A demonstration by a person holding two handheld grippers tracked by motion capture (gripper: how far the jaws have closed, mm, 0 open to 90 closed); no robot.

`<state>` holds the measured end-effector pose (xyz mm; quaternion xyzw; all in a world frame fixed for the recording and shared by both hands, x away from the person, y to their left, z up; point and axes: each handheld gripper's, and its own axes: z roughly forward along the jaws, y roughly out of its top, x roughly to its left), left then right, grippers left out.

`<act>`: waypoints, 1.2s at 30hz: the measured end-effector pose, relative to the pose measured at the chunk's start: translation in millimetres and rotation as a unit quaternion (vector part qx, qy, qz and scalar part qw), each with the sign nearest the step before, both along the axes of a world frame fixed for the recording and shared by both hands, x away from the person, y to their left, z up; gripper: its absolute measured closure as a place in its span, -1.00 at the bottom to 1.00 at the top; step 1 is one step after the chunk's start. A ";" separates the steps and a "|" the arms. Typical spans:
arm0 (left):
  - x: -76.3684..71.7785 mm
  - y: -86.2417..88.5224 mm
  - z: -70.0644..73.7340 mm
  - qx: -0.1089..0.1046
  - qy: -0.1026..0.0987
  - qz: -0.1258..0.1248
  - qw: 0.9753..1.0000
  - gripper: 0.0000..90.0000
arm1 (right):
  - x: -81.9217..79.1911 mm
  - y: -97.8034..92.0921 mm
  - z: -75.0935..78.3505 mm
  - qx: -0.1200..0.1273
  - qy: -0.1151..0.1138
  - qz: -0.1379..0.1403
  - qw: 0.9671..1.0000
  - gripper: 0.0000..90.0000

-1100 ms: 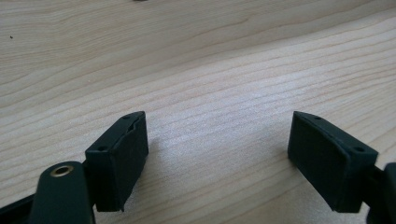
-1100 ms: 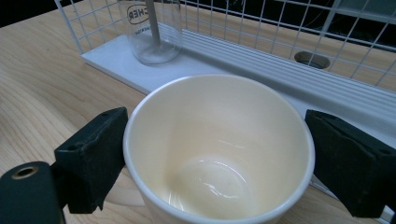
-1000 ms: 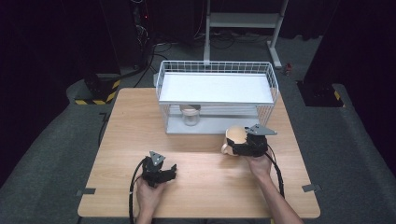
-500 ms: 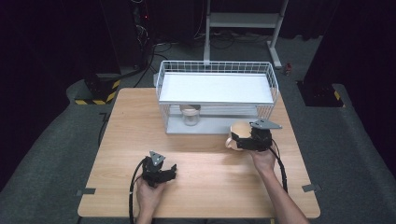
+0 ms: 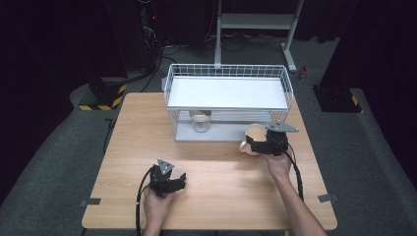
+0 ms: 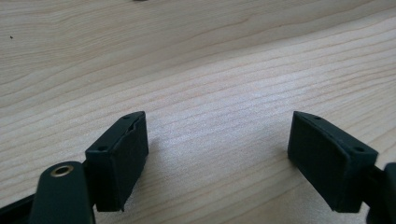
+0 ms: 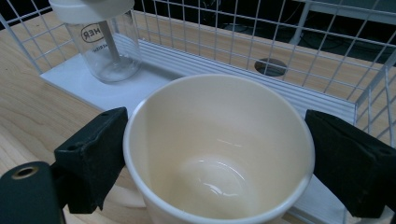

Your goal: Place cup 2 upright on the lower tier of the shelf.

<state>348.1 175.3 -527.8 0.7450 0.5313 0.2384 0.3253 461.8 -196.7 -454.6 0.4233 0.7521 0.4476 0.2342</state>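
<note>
The right gripper (image 5: 257, 143) holds a cream-coloured ceramic mug (image 7: 219, 149) clamped across its rim, one black jaw on each side, just in front of the open lower tier of the white wire-mesh two-level rack (image 5: 226, 78) at the far side of the pale wooden table (image 5: 123, 137); the step in hand looks to be setting the mug onto the rack's white bottom shelf (image 7: 116, 91); to do it well, keep the mug level, carry it low enough to pass under the upper tray, and put it down well apart from the clear glass jar with a white lid (image 7: 103, 39) that stands on that shelf to the left, easing the grip only once the base rests flat; the left gripper (image 6: 217, 154) lies idle near the table's front edge, its jaws wide apart over bare wood; the mug's handle and base are cut off in the right gripper view, and whether the mug touches the table I cannot tell; the jar's printed label is only partly legible.
</note>
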 end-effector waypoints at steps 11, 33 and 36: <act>0.1 0.0 -0.1 0.000 -0.001 0.001 1.000 -0.54 | 13.4 7.7 -0.3 0.006 0.008 -0.006 1.000 -0.79; 0.1 0.1 -0.1 0.000 -0.001 0.000 1.000 -0.54 | 31.9 25.7 -3.6 -0.012 0.004 -0.007 1.000 -0.79; 0.1 0.1 0.0 0.000 0.000 0.000 1.000 -0.54 | 33.3 26.6 -5.2 -0.013 -0.001 -0.008 1.000 -0.79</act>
